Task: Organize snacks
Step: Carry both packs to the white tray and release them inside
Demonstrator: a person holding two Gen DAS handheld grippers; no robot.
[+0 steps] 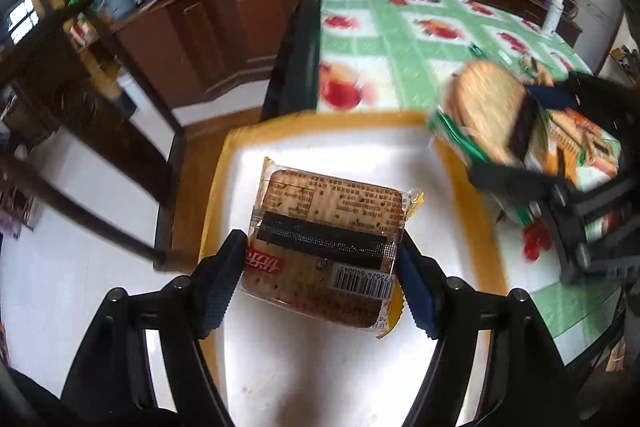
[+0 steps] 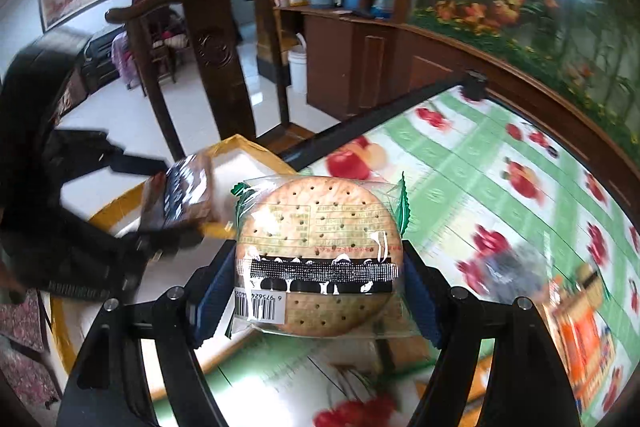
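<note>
A square brown cracker pack in clear wrap (image 1: 324, 247), black strip across it, sits pinched in the left gripper (image 1: 320, 283) over a yellow-rimmed white tray (image 1: 472, 195) at frame centre. The right wrist view alone shows the round pale biscuit pack (image 2: 318, 259) clamped by the right gripper (image 2: 318, 301) above the apple-print green tablecloth (image 2: 480, 163).

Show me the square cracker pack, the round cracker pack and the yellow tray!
square cracker pack (image 1: 324, 247): left wrist view, black strip.
round cracker pack (image 2: 316, 259): right wrist view, cracker face.
yellow tray (image 1: 320, 119): left wrist view, far rim.

light: bright daylight | glare: white tray (image 1: 312, 155) overexposed | blur: motion smear on tablecloth (image 2: 500, 195) | edges: fisheye-bent, dark corners
</note>
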